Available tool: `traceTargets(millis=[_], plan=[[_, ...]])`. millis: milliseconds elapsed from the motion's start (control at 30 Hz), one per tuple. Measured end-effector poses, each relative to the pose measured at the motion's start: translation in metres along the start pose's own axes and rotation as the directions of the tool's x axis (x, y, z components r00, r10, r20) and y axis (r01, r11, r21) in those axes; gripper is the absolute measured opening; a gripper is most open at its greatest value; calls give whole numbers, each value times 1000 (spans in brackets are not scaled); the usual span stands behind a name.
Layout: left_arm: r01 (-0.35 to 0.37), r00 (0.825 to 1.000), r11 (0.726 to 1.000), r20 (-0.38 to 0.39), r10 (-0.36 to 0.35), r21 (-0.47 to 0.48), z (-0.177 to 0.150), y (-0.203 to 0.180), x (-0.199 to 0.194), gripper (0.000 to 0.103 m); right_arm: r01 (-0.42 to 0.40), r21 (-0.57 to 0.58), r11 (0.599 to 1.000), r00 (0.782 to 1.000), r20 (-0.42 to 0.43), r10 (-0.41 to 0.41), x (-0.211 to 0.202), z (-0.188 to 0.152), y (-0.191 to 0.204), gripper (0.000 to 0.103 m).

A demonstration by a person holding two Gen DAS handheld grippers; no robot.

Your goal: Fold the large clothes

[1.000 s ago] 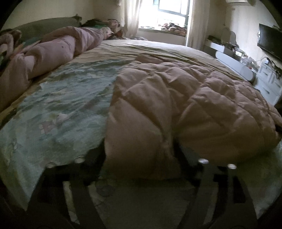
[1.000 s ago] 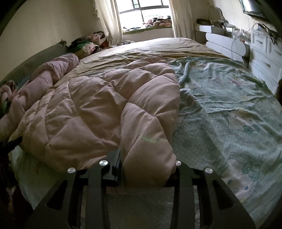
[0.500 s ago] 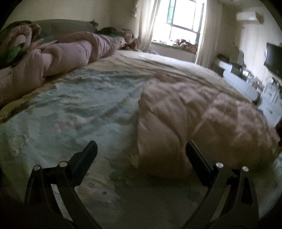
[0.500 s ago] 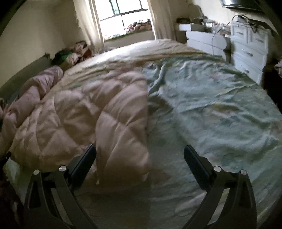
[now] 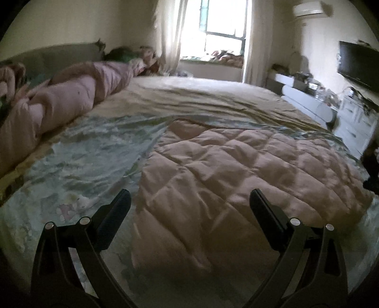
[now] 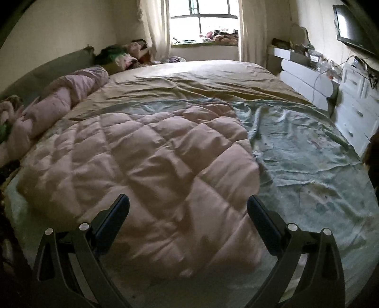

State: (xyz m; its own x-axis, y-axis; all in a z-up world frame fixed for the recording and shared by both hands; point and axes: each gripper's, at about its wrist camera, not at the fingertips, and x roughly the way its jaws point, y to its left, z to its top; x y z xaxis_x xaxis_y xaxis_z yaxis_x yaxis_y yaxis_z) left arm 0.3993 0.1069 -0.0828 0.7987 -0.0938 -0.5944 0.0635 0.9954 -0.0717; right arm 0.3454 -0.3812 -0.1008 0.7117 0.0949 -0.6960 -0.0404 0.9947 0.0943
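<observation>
Both units idle above the bed. Left hand-held gripper: fingers spread wide, nothing between them. Right hand-held gripper: same, spread and not pinching anything.

Task item: pale pink quilted puffer garment, lying folded over and puffy on the near half of the bed, free of both tools. In the left view it fills centre to right; in the right view, centre to left.

Under it: crumpled light green printed sheet with faint cartoon motifs, too blurred to identify. Beyond that, tan bedspread runs to the far edge.

Surroundings:
- Rolled pink duvet along the left edge of the bed, close to the garment's left side in the right view.
- Heap of mixed clothes at the far-left corner.
- Far wall: bright window with white curtains, clutter on the sill.
- Right side: white drawer unit with cables and small clutter on top, white rounded bed rail just left of it.
- Black wall-mounted TV, upper right.
- White air-conditioner unit, top right.

No legible text or brand marks anywhere; frames dim and slightly blurred.
</observation>
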Motion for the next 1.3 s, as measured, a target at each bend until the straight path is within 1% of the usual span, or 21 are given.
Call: traceTargets(millis=[133,200,267,400,533,600,733,833,933,1033,1100,1200,1267,1300], plan=[[-23,999,999,-43,21,-45,12,14,25,94,6,87,996,999,-38,-3,23,16,-23,99],[-25,998,999,-55,23,-34,17,17,36,94,8,99,995,999,-47,-4,31,22,-31,99],[-41,997,999,-68,41,-5,21,18,48,94,16,115,993,998,-60,-9,37,27,-39,99],[-57,991,998,-119,56,-3,23,27,69,94,17,136,991,995,-99,-3,53,34,-53,99],[-48,988,998,-151,43,-31,22,39,81,94,-8,177,984,990,-138,33,68,33,-62,99],[-48,985,998,-170,42,-34,20,45,86,94,-3,185,983,987,-159,33,75,32,-65,99],[-53,979,999,-196,55,12,12,44,94,95,-17,185,983,978,-200,54,86,25,-67,99],[-39,978,999,-207,41,14,7,46,100,95,-41,201,979,969,-232,88,96,18,-70,99],[-41,979,999,-198,44,20,4,46,104,95,-60,215,975,965,-238,112,101,14,-74,99],[-46,979,999,-197,46,6,-1,48,111,95,-37,189,981,972,-221,80,107,11,-74,99],[-51,979,999,-197,48,-10,-4,50,114,95,-16,206,978,973,-222,63,112,7,-73,99],[-90,980,996,-179,91,10,-2,43,110,95,12,217,976,977,-210,34,111,4,-71,99],[-123,979,992,-164,123,10,2,40,101,95,62,223,973,983,-180,-21,96,7,-67,99],[-126,982,992,-144,122,-17,5,39,90,94,89,234,968,989,-136,-58,85,9,-64,99]])
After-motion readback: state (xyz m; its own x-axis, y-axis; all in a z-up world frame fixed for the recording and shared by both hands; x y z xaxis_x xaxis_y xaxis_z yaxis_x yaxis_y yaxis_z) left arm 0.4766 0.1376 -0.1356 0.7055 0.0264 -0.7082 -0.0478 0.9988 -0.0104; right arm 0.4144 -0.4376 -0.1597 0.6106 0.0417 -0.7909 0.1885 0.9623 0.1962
